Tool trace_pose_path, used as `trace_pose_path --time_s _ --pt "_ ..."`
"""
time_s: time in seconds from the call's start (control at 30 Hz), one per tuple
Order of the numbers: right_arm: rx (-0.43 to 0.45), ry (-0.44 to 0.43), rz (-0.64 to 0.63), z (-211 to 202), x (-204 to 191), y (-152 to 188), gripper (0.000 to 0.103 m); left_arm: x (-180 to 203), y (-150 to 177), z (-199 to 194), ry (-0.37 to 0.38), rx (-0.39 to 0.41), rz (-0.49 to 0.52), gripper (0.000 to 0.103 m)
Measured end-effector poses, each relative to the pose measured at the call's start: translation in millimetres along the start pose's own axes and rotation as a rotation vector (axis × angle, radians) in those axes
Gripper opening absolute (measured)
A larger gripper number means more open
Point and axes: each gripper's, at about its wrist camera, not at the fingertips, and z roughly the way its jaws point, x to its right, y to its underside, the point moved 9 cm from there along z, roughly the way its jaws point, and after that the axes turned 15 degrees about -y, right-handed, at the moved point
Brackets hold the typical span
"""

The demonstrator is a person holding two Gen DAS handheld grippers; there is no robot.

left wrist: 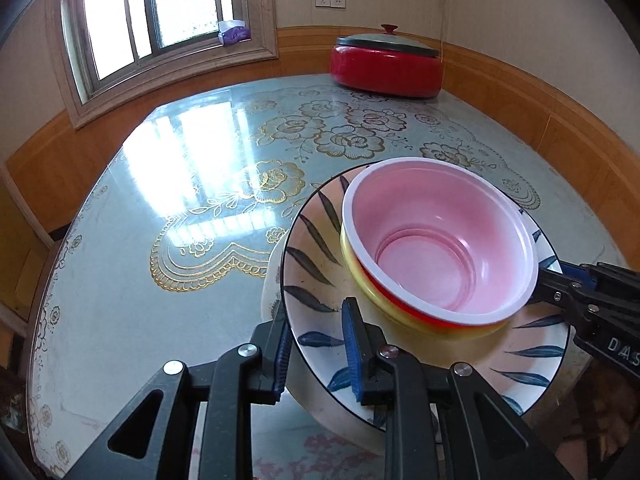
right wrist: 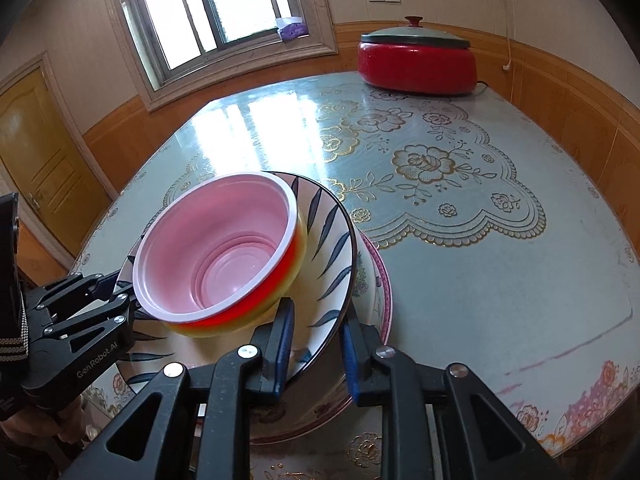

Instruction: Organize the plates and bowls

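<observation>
bowl (left wrist: 438, 240): inside the leaf plate (left wrist: 316, 240), off-centre toward its far rim
leaf plate: stacked on a wider plate (right wrist: 382, 280), near table (right wrist: 480, 280) edge
left gripper (left wrist: 318, 350): astride leaf plate's near-left rim
right gripper (right wrist: 318, 350): astride its opposite rim
lidded pot (right wrist: 416, 64): far table side, by the wall
window (right wrist: 212, 12): behind the table, left of pot

Glossy floral table (right wrist: 480, 280) bears a red lidded pot (right wrist: 416, 62); pink-rimmed plate (right wrist: 382, 280) lies underneath the stack.
</observation>
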Motion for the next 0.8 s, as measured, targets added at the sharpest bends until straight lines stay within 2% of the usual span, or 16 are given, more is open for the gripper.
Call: trace_pose_path --time_s 0.17,0.37,0.53,0.8 --pt "0.003 -0.012 0.000 0 -1 0 0.023 -1 4 -6 -0.024 0.000 -0.004 0.024" --pt "0.005 -0.006 0.006 -1 -2 3 0.024 -2 6 -11 0.000 -0.007 -0.022 0.029" --pt "0.013 0.041 -0.001 -1 -6 4 0.025 -2 7 -13 0.039 0.011 -0.023 0.033" --pt "0.051 0.177 0.065 -3 -13 9 0.026 -11 6 -20 0.147 0.043 0.027 0.037"
